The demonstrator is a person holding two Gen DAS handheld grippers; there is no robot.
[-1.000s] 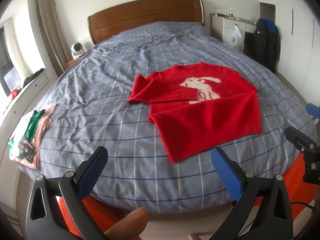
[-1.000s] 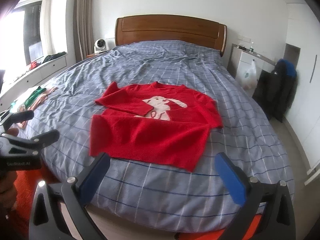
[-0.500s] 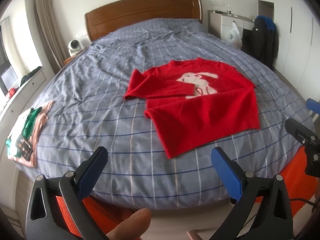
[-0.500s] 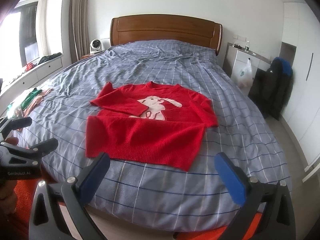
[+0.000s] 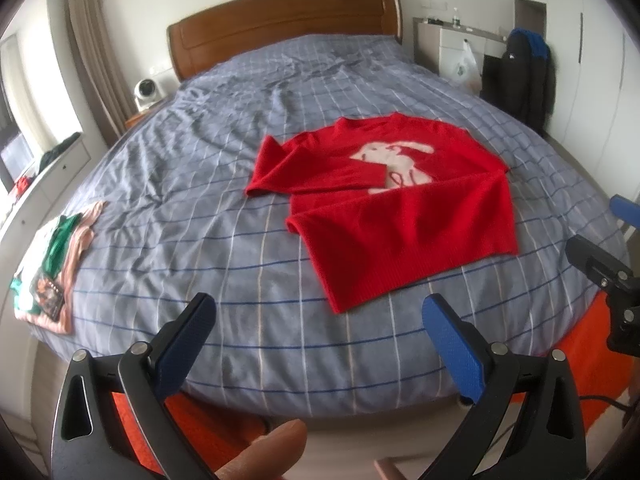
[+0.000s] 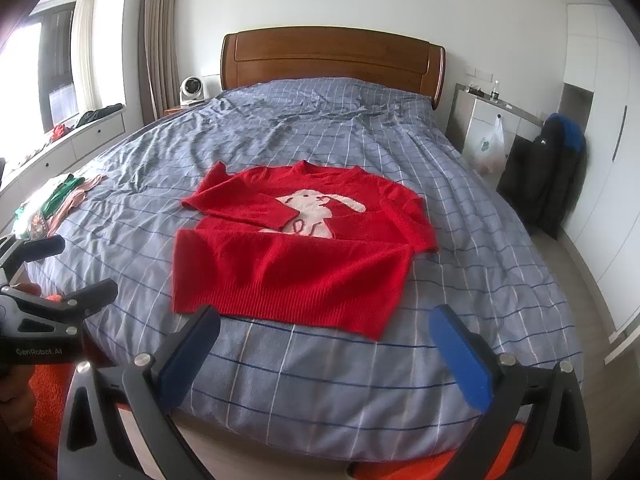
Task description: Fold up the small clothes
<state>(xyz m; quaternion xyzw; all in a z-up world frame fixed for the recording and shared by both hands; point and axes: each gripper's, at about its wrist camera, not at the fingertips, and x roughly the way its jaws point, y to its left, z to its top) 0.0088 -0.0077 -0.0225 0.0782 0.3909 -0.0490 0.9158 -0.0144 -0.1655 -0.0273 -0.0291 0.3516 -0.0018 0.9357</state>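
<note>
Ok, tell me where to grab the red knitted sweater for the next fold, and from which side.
Take the red knitted sweater by the two corners of its ribbed bottom hem, coming in low from the foot of the bed. Both sleeves already lie folded across the body, and the hem is the free edge nearest both open hand-held grippers, left and right, so it can probably be lifted toward the collar.

soft window daylight, fisheye-warped edges
</note>
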